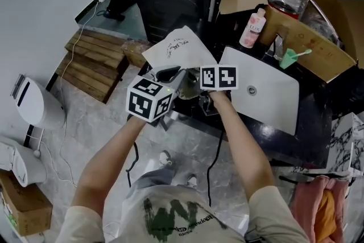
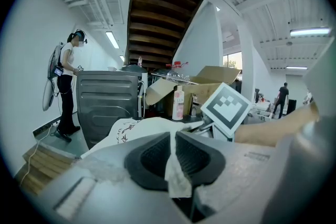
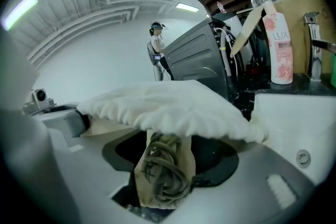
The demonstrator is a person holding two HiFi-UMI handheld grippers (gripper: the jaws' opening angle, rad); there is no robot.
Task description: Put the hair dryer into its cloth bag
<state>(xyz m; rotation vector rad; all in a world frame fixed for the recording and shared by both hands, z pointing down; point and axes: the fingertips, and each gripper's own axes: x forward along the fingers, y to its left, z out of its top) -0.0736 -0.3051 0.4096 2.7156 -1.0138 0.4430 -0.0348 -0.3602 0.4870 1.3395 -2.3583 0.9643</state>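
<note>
Left hand-held gripper (image 2: 172, 161) clamped narrow, right one (image 3: 166, 165) wide.

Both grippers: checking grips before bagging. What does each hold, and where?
Left gripper: the white cloth bag, pinched by a fold of its edge. Right gripper: a beige bundle of coiled cord, likely the hair dryer's, gripped across its middle.

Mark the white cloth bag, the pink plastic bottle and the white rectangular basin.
white cloth bag (image 1: 177, 47), head view: printed upper panel.
pink plastic bottle (image 1: 252, 29), head view: labelled body.
white rectangular basin (image 1: 274, 97), head view: bare floor by drain.
</note>
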